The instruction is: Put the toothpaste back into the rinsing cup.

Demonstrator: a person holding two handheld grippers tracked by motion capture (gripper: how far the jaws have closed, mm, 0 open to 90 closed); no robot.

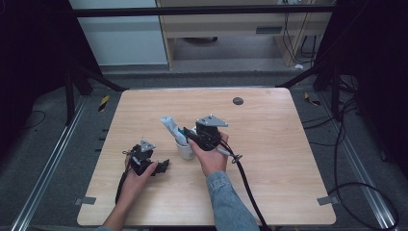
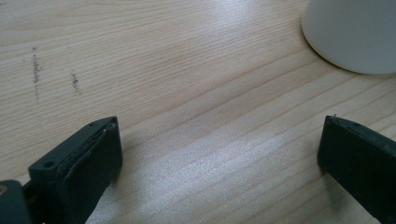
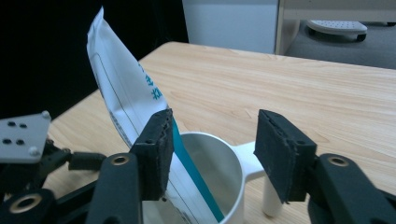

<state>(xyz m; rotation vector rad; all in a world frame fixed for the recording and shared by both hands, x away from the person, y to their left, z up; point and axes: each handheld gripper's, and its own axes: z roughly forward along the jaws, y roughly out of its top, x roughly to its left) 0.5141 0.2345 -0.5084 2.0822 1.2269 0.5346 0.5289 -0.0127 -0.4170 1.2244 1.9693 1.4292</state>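
A white mug (image 1: pixel 185 150) stands near the middle of the wooden table (image 1: pixel 279 159). A white tube with teal print (image 1: pixel 172 126) leans out of it toward the far left. My right gripper (image 1: pixel 191 138) hovers at the mug's rim. Its jaws are open (image 3: pixel 212 149): the tube (image 3: pixel 121 88) rests against the outer side of the left jaw, and the mug (image 3: pixel 219 172) sits below the gap with its handle to the right. My left gripper (image 1: pixel 162 166) lies low on the table to the left of the mug, open (image 2: pixel 219 154) with bare wood between its jaws. The mug's base (image 2: pixel 355 32) lies ahead of it.
A small dark round disc (image 1: pixel 237 101) sits near the table's far edge. Black cables (image 1: pixel 245 183) trail from both grippers toward the near edge. A dark metal frame (image 1: pixel 72 96) and floor cables surround the table.
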